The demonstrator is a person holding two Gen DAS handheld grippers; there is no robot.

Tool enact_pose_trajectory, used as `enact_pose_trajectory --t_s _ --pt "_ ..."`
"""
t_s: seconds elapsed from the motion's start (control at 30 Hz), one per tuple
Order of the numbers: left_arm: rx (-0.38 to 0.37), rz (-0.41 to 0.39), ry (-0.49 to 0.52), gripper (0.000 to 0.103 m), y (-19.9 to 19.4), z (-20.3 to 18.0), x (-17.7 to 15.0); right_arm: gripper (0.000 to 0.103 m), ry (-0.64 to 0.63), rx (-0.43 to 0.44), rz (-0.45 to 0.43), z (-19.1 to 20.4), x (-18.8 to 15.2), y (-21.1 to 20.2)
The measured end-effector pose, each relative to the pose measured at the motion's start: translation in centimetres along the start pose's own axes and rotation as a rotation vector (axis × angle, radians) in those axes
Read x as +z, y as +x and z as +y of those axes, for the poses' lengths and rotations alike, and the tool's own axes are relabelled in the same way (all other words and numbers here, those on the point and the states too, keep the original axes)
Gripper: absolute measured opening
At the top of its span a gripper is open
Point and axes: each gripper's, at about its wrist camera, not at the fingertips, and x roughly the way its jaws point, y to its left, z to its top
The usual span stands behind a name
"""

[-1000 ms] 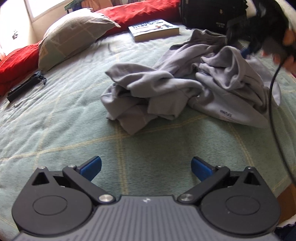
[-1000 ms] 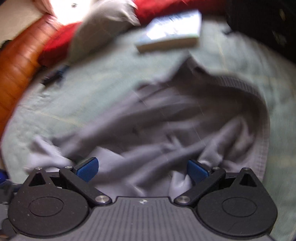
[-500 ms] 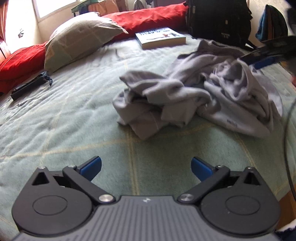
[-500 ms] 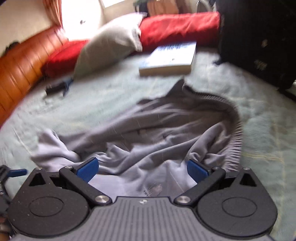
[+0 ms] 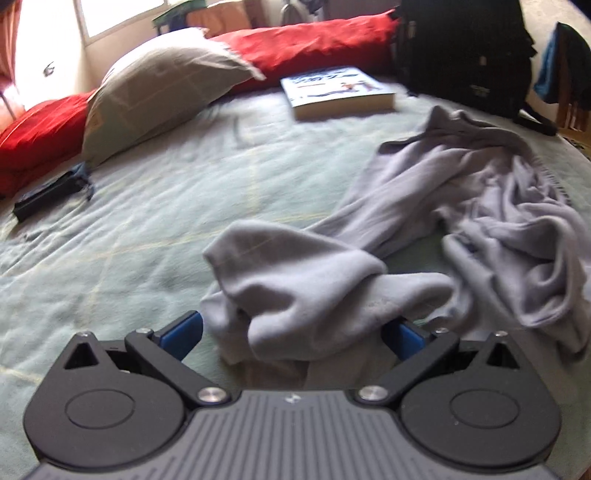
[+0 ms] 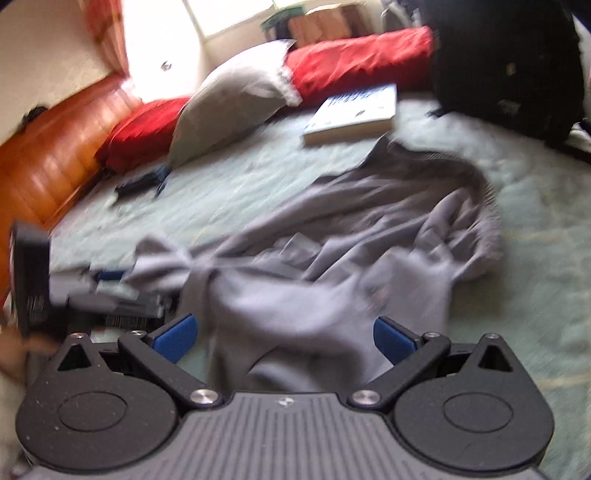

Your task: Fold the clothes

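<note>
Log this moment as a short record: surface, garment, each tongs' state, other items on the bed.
surface: pale green bedspread
garment: grey garment, crumpled, unfolded
left tongs: open, a bunched fold between the fingers
right tongs: open, cloth between the fingers
other items: book, grey pillow, red cushion, black backpack, small dark pouch

Daylight from window (image 5: 110, 18) at upper left of frame, blown out to white in both views. Bed (image 5: 129, 229) evenly lit, shadows soft. Left wrist view mildly soft. Right wrist view heavily motion-blurred, grey garment (image 6: 332, 258) smeared. Fisheye bending strong at edges, corners dark.
</note>
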Motion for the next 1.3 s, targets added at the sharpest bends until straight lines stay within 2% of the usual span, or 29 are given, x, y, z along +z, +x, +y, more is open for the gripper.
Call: enact_pose_trajectory --t_s 0.2,0.33,0.7,0.83,1.0,1.1,1.2,1.3 --pt "0.077 0.024 -0.009 0.103 -0.6 3.4 -0.5 0.103 -0.156 0.021 0.091 3.9 -1.9 1.0" --pt "0.123 0.03 -0.005 0.103 -1.2 4.9 -0.6 0.103 -0.217 0.011 0.104 5.5 -2.9 1.4" --pt "0.236 0.043 0.052 0.102 -3.8 7.0 -1.5 0.103 -0.231 -0.006 0.088 5.6 -3.1 0.5" --pt "0.205 0.008 0.054 0.102 -6.2 6.9 -1.4 0.103 -0.236 -0.005 0.09 5.6 -3.2 0.4" --pt "0.043 -0.039 0.08 0.102 -8.3 4.1 -0.1 0.103 -0.249 -0.002 0.1 6.0 -3.4 0.5" --pt "-0.027 -0.035 0.131 0.102 -7.5 1.2 0.6 0.103 -0.244 -0.004 0.102 6.0 -3.5 0.5" --pt "-0.025 0.0 0.203 0.102 -5.3 -1.2 0.9 0.103 -0.225 -0.005 0.111 6.0 -3.4 0.5" --pt "0.056 0.03 0.257 0.102 -3.4 -1.9 0.7 0.103 -0.219 0.007 0.12 6.3 -3.2 0.4"
